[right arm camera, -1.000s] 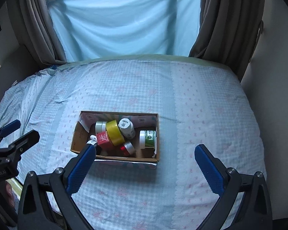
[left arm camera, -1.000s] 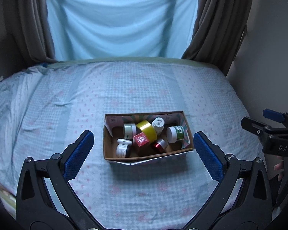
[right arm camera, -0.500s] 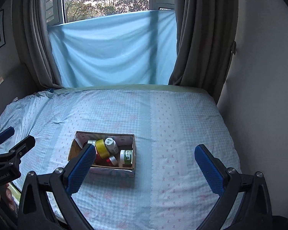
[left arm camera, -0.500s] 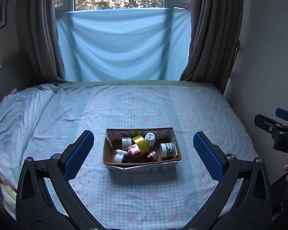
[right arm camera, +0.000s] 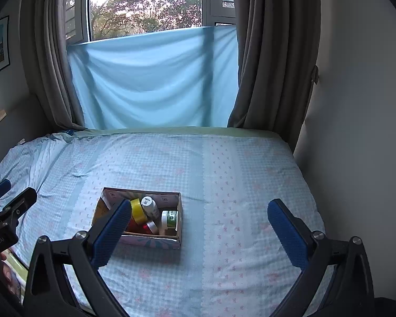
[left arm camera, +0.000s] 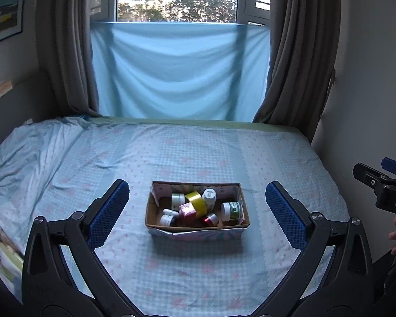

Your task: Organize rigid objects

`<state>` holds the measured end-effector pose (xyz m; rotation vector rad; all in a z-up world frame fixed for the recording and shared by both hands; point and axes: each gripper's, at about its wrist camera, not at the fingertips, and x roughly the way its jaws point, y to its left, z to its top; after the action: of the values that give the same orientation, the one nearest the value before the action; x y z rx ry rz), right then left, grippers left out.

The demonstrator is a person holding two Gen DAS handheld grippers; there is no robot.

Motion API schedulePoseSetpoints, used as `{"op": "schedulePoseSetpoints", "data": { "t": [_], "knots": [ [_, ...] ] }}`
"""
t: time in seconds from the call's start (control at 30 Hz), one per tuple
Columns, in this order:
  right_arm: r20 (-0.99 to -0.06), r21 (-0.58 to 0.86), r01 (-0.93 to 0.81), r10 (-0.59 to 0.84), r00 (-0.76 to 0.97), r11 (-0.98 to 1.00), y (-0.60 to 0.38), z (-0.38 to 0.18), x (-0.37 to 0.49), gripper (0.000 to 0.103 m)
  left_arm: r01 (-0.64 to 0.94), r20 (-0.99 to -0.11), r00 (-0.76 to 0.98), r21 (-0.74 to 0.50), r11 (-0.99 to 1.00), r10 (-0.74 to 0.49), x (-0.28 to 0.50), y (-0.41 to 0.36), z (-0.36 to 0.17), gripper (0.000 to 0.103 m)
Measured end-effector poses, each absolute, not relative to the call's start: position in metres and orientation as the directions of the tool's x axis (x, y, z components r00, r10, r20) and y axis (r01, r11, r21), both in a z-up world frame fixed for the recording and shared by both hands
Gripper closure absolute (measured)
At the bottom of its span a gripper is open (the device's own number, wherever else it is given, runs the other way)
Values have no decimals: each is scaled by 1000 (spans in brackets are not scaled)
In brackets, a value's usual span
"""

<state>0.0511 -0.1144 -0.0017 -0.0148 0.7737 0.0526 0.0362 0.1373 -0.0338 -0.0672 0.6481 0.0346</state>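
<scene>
Hovering over the near edge of the bed (left arm camera: 198,153), the left claw (left arm camera: 198,212) stands with its blue pads spread wide and nothing between them, framing the cardboard box (left arm camera: 196,233) at twelve o'clock from it. That box holds all the small rigid things together, so none lies loose on the checked sheet, which would suit a sorted state as well as a bin waiting to be emptied.

Inside, going from nine o'clock to three: a white-lidded jar (left arm camera: 178,201) against the back, a small dark jar (left arm camera: 166,219) at the front, a pink carton (left arm camera: 187,210) leaning on the yellow tape roll (left arm camera: 196,203), a white bottle (left arm camera: 209,196) tipped against the far wall, a red-capped jar (left arm camera: 210,219), and a green-labelled jar (left arm camera: 231,210) on its side by the right wall. They rest piled and tilted, propped by one another and the walls.

The right claw (right arm camera: 200,228) hangs likewise agape and empty, its left pad hiding part of the box, well back from the contents.
</scene>
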Motion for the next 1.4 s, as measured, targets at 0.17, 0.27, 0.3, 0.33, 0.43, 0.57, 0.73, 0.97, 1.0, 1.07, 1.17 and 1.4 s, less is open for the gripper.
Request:
{"op": "schedulePoseSetpoints", "data": {
  "t": [0.17,0.27,0.3,0.33,0.43,0.57,0.73,0.97,1.0,1.07,1.17,1.4],
  "knots": [
    [-697,4,-50,38,716,999,-116,-1,49,1,-55,-604,797,-53,997,11,34,134,-34,0],
    [-697,5,-43,35,716,999,-117,-1,47,1,-54,-603,797,-49,997,13,34,133,-34,0],
    [-697,6,-42,34,716,999,-118,-1,47,1,-54,-602,798,-47,997,14,34,132,-34,0],
    [-697,6,-41,34,716,999,-118,-1,46,1,-52,-602,798,-47,998,13,33,132,-34,0],
    [-698,6,-41,33,716,999,-119,-1,47,0,-43,-605,797,-56,998,0,34,130,-35,0],
    [-697,7,-41,34,716,999,-119,-1,46,1,-38,-605,796,-54,998,-3,34,128,-36,0],
    [-695,10,-34,32,718,999,-121,-1,47,1,-26,-598,801,-58,998,-14,35,126,-34,0],
    [-695,10,-31,29,719,999,-122,0,48,1,-11,-600,800,-47,999,-19,39,119,-34,0],
    [-695,10,-29,28,718,1000,-122,0,49,1,-10,-599,800,-44,999,-18,39,118,-34,0],
    [-694,12,-30,30,719,999,-124,0,50,1,-8,-599,801,-43,999,-19,41,117,-34,0],
    [-694,11,-31,30,720,999,-126,0,53,1,-10,-600,800,-43,999,-18,43,116,-34,0],
    [-693,7,-29,26,720,1000,-127,0,57,1,-10,-599,801,-39,999,-15,46,118,-33,0]
  ]
}}
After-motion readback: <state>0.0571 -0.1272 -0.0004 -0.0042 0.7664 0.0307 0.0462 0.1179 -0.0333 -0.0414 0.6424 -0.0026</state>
